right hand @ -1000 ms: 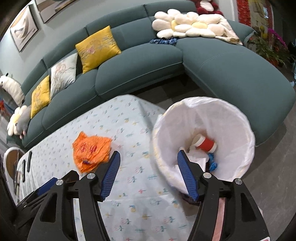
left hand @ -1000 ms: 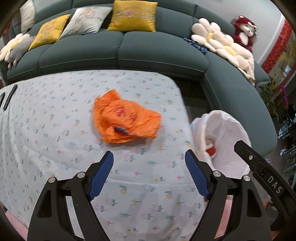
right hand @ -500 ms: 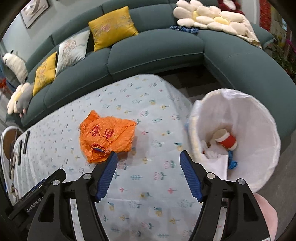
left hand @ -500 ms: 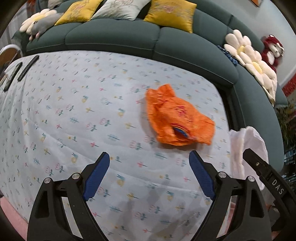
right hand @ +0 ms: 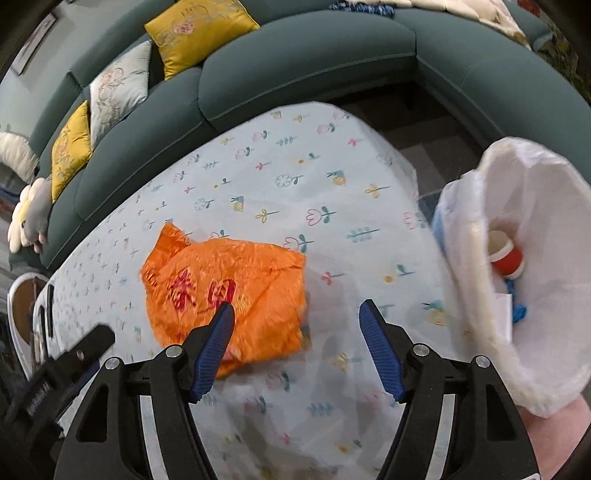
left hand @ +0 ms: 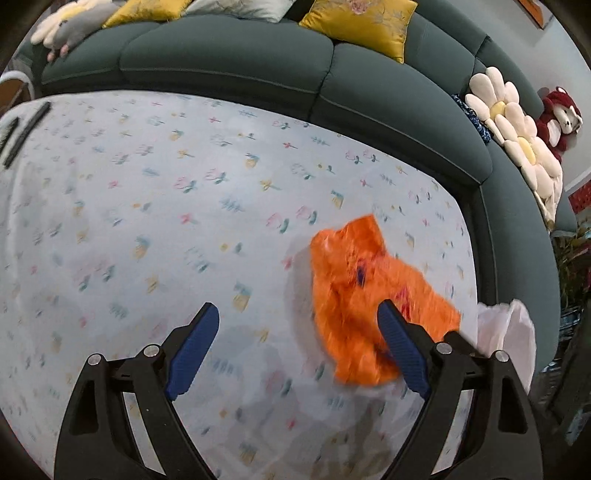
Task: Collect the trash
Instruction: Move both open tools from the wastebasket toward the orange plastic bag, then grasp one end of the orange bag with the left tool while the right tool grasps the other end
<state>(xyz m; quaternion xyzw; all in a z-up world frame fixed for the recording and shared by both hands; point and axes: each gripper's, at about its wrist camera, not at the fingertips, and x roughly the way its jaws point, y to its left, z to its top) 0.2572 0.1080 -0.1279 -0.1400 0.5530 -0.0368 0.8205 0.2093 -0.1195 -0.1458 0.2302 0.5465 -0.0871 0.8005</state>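
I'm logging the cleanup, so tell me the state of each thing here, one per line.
Orange bag: crumpled, lying on the table, not gripped.
Trash bin: open, white liner in, partly filled.
Red cup: inside the bin, on its side.
Tablecloth: spread over the table.
Left gripper: open, holding nothing.
Right gripper: open, holding nothing.

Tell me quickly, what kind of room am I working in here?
Most likely a home living room: a curved teal sofa with yellow cushions, a stuffed toy, and a low table under a floral cloth.
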